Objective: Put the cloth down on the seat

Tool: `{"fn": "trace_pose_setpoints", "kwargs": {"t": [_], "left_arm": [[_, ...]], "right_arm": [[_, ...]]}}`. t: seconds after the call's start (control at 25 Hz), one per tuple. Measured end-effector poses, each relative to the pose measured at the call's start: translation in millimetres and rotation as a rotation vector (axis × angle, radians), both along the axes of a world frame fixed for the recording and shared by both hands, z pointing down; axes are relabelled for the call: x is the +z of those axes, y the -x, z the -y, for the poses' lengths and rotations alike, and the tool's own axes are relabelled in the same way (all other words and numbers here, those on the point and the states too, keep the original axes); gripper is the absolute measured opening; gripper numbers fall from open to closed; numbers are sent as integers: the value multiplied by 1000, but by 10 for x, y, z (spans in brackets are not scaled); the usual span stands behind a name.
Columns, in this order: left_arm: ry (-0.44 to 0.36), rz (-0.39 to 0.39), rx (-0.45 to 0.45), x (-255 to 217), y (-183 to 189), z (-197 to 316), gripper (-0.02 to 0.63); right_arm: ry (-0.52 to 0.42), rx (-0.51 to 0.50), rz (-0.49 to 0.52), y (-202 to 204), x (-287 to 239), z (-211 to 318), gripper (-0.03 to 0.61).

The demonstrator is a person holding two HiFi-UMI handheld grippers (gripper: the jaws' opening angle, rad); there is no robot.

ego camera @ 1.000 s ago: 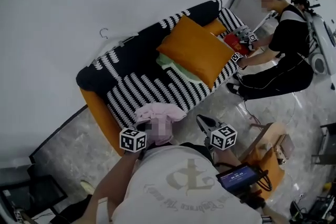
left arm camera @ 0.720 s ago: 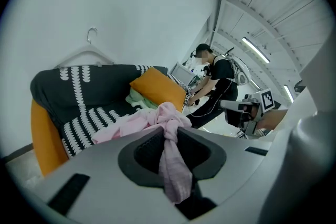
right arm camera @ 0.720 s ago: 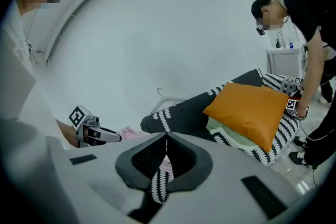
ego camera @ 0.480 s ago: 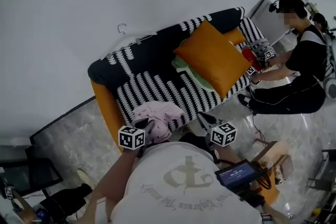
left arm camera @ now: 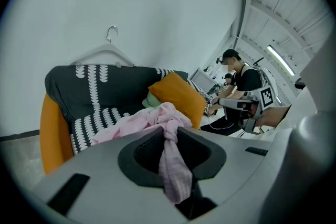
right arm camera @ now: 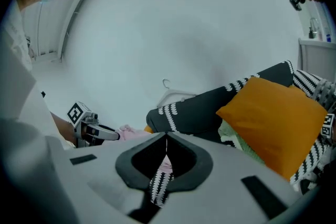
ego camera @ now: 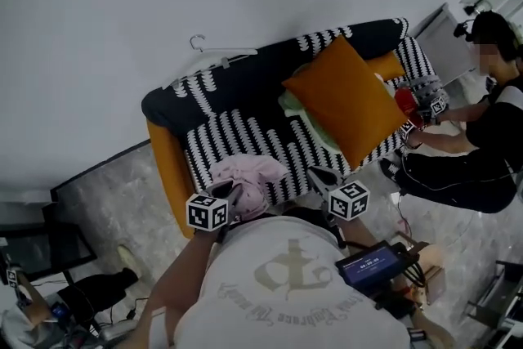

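Leaning in over the sofa (ego camera: 245,82), I've got its striped seat (ego camera: 237,139) sitting more squarely ahead of me than a second ago. It has slid toward the middle of my head view, so I'm lined up better for the drop. The orange cushion (ego camera: 351,98) fills the far half of the seat, and the near half is bare stripes, which looks like my landing spot.

The pink cloth (ego camera: 245,174) is bunched right at the seat's front edge. Most of it seems to rest on the stripes now, and one twisted tail runs back into my left gripper (left arm camera: 169,131). My left fingers are clamped on that tail, and the grip hasn't changed over the last second. So the cloth is at the seat but not yet let go. I reckon all that's left is to ease forward a touch and spread the left fingers.

My right gripper (right arm camera: 167,138) hangs beside it above the seat's edge, fingers together with nothing in them. The hanger (ego camera: 216,53) sits on the backrest, well clear.
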State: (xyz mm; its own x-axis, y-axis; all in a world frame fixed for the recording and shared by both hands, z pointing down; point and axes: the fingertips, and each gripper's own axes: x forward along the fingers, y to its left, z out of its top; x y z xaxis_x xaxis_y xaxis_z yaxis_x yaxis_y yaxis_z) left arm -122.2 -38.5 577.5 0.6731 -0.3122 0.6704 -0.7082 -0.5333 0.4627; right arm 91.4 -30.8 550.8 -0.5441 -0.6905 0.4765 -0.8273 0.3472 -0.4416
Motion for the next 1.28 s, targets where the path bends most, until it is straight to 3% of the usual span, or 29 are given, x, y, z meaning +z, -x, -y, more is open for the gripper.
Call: {"fn": "trace_pose_setpoints", "kwargs": {"t": [0.32,1.04,1.28], "left_arm": [[11,28,-97,-23,-272,334,89],[54,70,-351,-3,-524,751,89],[70,76,-397,88,-620,871,89]], "right_arm": [[39,-63,23,-325,104,509,17],[88,-357,69,-332,306,1455,17],[125,-409,57,-366,429,1642,17]]}}
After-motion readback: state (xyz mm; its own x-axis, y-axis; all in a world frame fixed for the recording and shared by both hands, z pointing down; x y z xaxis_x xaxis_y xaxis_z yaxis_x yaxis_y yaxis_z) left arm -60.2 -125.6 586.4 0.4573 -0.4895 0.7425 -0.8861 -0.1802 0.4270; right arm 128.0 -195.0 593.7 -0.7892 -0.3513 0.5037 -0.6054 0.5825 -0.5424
